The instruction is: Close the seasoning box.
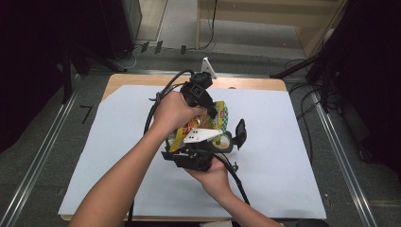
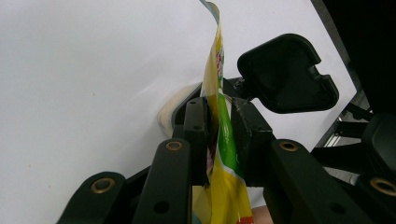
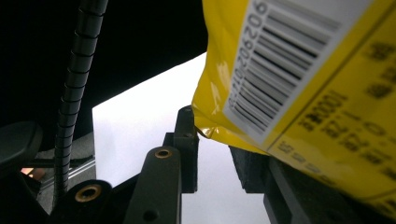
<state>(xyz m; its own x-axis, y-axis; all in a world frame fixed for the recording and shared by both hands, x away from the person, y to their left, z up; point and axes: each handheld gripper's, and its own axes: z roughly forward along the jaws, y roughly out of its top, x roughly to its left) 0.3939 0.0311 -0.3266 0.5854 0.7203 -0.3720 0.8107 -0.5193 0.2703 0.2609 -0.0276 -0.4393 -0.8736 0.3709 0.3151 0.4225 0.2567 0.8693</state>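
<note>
Yellow snack packet (image 1: 208,125), printed with green and red, is held up above the middle of the counter (image 1: 118,156), between two hand-held claws. In the high view the left claw (image 1: 208,106) comes from the far side, its hand (image 1: 172,111) wrapped around the black body, while the right claw (image 1: 215,142) comes from the near side in the other hand (image 1: 213,175). In the left gripper view the packet (image 2: 219,154) stands edge-on between the two black jaws, which are closed on it and pinch its thin film. In the right gripper view the packet (image 3: 299,88) shows a white barcode panel and hangs over the right-side jaw; one corner dips into the gap between the jaws, but whether the pads press on it cannot be told. A white sheet (image 1: 283,179) covers the counter beneath. A small pale roll (image 2: 175,109) lies on the sheet just behind the packet.
</note>
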